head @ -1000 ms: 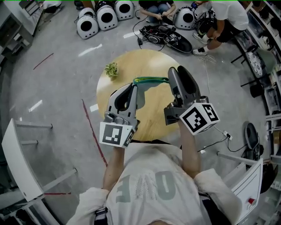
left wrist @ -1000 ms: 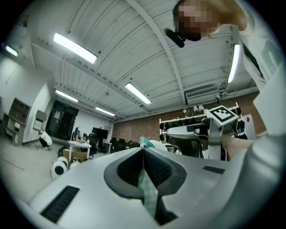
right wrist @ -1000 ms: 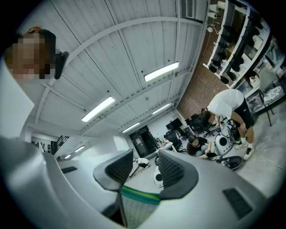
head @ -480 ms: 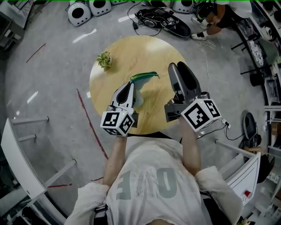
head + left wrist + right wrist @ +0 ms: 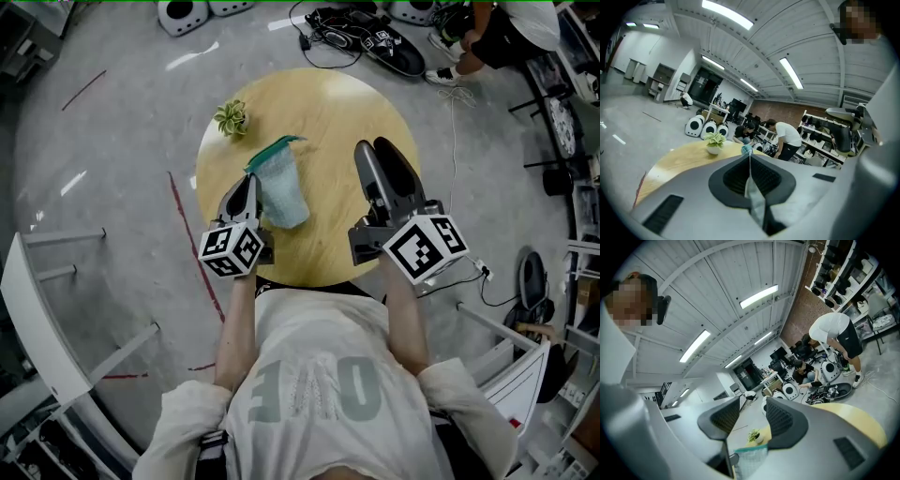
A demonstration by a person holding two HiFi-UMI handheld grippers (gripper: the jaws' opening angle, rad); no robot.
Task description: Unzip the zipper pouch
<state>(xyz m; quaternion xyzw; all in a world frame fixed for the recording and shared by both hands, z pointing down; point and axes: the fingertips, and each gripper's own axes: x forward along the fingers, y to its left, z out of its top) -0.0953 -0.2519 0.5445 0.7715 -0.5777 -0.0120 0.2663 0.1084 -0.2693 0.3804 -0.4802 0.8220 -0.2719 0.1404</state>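
A pale blue mesh zipper pouch (image 5: pixel 281 187) with a green zipper edge lies over the round wooden table (image 5: pixel 328 103), its broad face up. My left gripper (image 5: pixel 251 183) is shut on the pouch's near left edge. In the left gripper view the fabric (image 5: pixel 754 197) is pinched between the closed jaws of the left gripper (image 5: pixel 750 171). My right gripper (image 5: pixel 377 150) hovers to the right of the pouch, apart from it, jaws open and empty. In the right gripper view the right gripper (image 5: pixel 752 420) shows a gap, with the pouch (image 5: pixel 749 462) low at the left.
A small potted plant (image 5: pixel 232 118) stands at the table's far left. Cables and a black case (image 5: pixel 380 47) lie on the floor behind the table, where a person (image 5: pixel 502 28) crouches. White frames (image 5: pixel 47 319) flank me on both sides.
My left gripper has come down and to the left with the pouch, which was seen edge-on and now shows its broad face. The right gripper has sunk slightly.
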